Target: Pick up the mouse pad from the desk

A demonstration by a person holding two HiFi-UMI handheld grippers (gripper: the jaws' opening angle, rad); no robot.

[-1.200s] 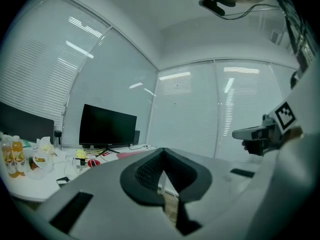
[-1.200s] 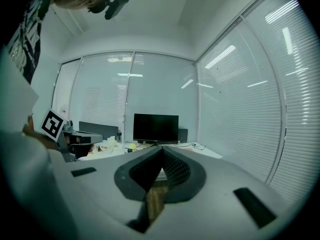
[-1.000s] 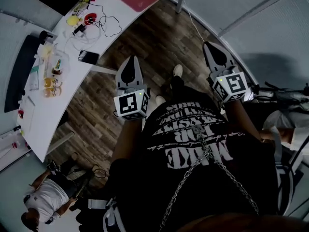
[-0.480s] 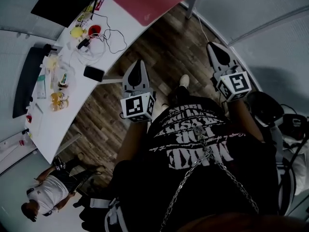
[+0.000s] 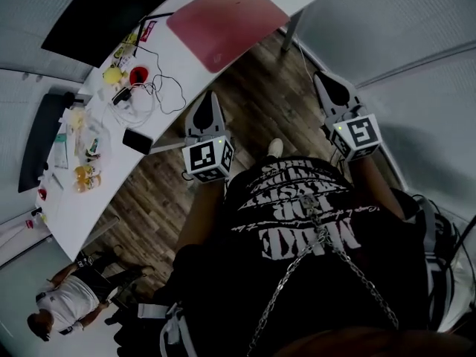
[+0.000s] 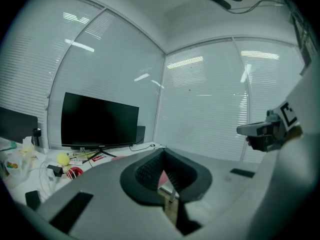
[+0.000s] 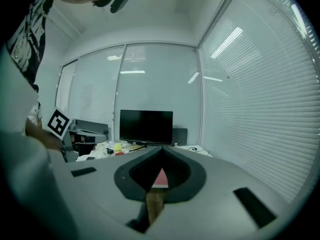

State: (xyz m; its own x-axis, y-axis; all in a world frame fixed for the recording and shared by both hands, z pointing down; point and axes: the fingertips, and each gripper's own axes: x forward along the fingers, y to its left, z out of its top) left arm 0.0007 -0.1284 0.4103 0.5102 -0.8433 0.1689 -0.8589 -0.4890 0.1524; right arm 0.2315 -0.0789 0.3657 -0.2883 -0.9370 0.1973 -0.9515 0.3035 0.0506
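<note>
1. The left gripper (image 5: 211, 100) has its fingers shut tight together with nothing between them; it hangs over the wooden floor (image 5: 253, 117), near the edge of the white worktop (image 5: 175, 62).
2. The right gripper (image 5: 323, 82) also has its fingers pressed together and empty; it is off to the right, well apart from the worktop.
3. The pink mouse pad (image 5: 223, 19) lies flat near the worktop's right end, untouched; a dark monitor (image 5: 97, 13) stands to its left, and a black phone (image 5: 137, 141) lies further along.
</note>
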